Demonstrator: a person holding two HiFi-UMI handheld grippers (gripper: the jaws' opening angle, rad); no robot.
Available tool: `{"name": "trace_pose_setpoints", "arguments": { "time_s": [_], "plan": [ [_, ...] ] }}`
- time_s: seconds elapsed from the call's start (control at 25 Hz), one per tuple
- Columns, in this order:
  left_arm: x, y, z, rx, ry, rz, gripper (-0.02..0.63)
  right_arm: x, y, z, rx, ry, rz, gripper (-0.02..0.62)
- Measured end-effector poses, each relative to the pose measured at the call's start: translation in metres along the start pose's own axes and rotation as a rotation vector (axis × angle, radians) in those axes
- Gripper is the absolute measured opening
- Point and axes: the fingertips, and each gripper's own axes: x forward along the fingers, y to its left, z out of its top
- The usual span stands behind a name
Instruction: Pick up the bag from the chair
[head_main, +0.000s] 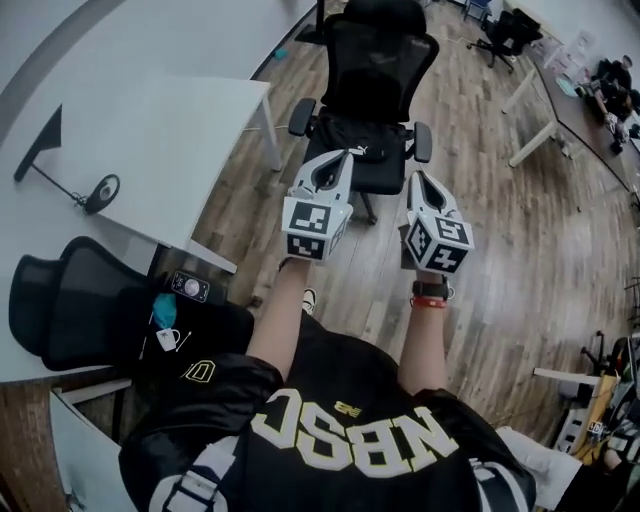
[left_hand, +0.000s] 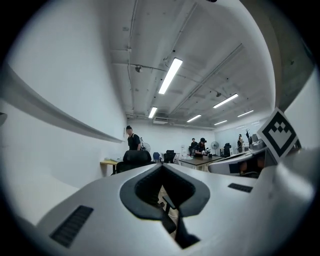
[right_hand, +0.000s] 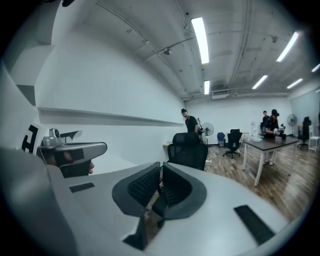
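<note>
A black bag (head_main: 362, 152) with a small white logo lies on the seat of a black mesh office chair (head_main: 378, 60) straight ahead in the head view. My left gripper (head_main: 338, 158) hovers just short of the seat's near left edge, jaws together, nothing held. My right gripper (head_main: 414, 180) is level with it by the chair's right armrest, also shut and empty. The chair's back (right_hand: 189, 150) shows beyond the right gripper (right_hand: 161, 166) in its own view. In the left gripper view the chair (left_hand: 136, 159) sits above the left gripper (left_hand: 162, 167). Neither gripper view shows the bag.
A white desk (head_main: 150, 130) stands to the left, its leg close to the chair. A second black chair (head_main: 80, 300) with small items sits at lower left. White tables (head_main: 560, 110) and another chair are far right. People stand and sit at the room's far end (right_hand: 190, 120).
</note>
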Motion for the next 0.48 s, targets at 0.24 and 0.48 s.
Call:
{"name": "trace_pose_setpoints", "arguments": {
  "time_s": [0.24,0.48],
  "plan": [
    [0.019,0.060,-0.027,-0.018,0.055,0.026,0.015,0.069,0.038,-0.017,0.014,0.049,0.052,0.021],
    [0.054,0.106,-0.067,-0.046,0.121,0.000,0.015,0.132,0.041,-0.038,0.046,0.098,0.026,0.021]
  ]
}}
